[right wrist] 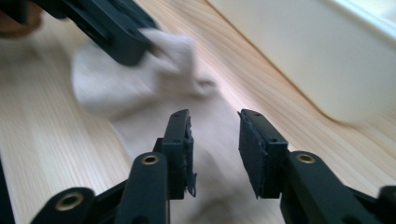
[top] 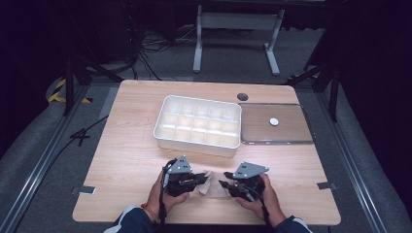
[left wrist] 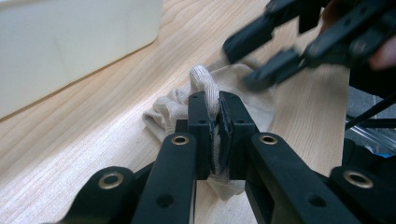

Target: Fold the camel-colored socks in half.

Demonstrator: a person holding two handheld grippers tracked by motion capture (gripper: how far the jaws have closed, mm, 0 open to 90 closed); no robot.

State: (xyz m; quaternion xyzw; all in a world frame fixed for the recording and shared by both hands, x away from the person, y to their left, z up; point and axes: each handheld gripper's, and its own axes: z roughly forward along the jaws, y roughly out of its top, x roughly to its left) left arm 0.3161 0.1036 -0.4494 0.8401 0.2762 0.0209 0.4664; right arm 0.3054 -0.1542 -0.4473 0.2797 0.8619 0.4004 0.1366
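Table: light wood table (top: 126, 145), seen from above; the person's forearms come in from the near edge.
Cloth: beige knitted cloth (top: 210, 183), crumpled on the table near the front edge, between the two grippers and in front of the box.
Cloth, close view: ribbed fold (left wrist: 205, 81) standing up just beyond the left jaws; the rest lies flat on the wood.
Left gripper: left gripper (top: 194, 180), held in the left hand (top: 167, 194), jaws pressed together on a fold of the cloth; fabric shows between the pads in the left gripper view (left wrist: 215, 135).
Right gripper: right gripper (top: 224, 184), held in the right hand (top: 265, 196), jaws spread apart; the pads (right wrist: 180, 140) press on nothing, and the cloth (right wrist: 140, 88) lies under and beyond them.
Box: white compartment box (top: 160, 124) behind the cloth, near the table's middle, apart from both grippers.
Lid: clear flat lid (top: 252, 138) just right of the box, with a small white disc (top: 274, 122) on it.
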